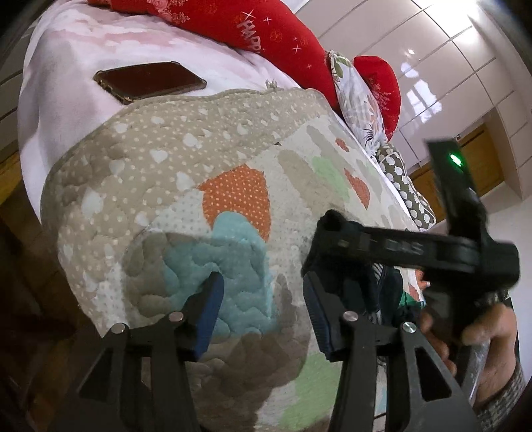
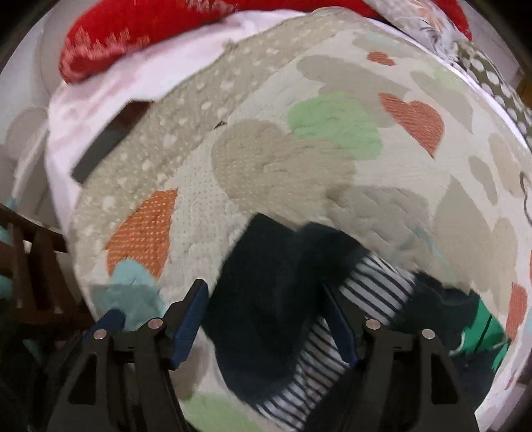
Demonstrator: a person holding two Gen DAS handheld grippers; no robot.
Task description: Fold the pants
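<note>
The dark pants (image 2: 266, 299) lie bunched at the bed's (image 2: 332, 159) near edge, directly between the wide-open, empty right tongs (image 2: 266, 319), whereas the open, empty left tongs (image 1: 262, 309) hover beside them.

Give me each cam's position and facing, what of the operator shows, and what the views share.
Left wrist: on the left hand-held gripper, open, facing across the heart-patterned quilt toward a phone; the right hand shows.
Right wrist: on the right hand-held gripper, open, facing down at the dark pants on a striped garment; no hand shows.
Shared: quilt, phone, red pillow.
</note>
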